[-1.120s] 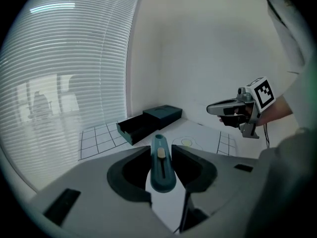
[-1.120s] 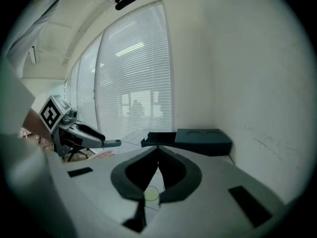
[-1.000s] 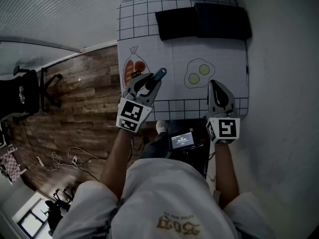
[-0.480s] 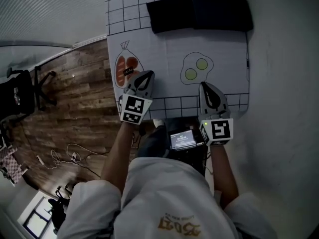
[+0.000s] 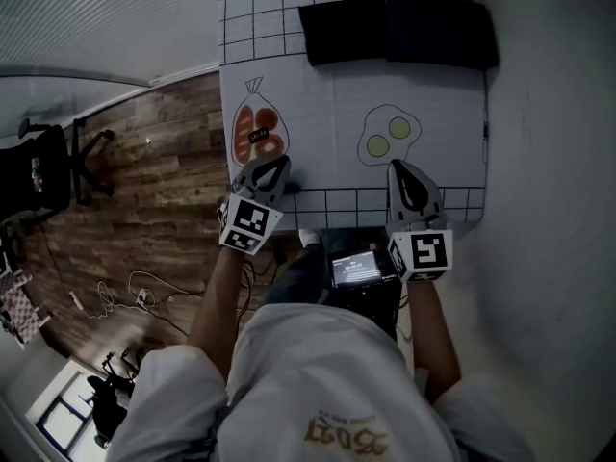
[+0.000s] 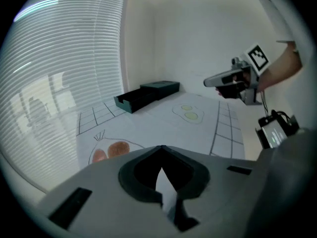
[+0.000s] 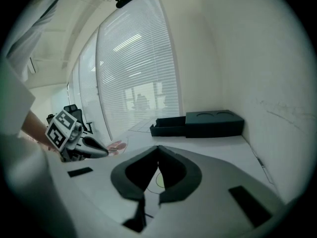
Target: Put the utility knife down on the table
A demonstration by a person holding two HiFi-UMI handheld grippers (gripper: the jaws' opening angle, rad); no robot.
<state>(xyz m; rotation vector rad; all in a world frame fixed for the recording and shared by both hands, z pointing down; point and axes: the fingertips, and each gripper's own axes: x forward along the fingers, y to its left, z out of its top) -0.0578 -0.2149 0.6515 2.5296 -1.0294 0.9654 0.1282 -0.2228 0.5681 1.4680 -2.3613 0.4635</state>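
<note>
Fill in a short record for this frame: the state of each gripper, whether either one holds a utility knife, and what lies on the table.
left gripper: jaws together, nothing between them; at the mat's near edge, by the sausage drawing
right gripper: jaws together, empty; at the near edge, by the fried egg drawing
utility knife: in neither gripper; not clearly made out on the table
mat: white, gridded border
black box: at the mat's far end
</note>
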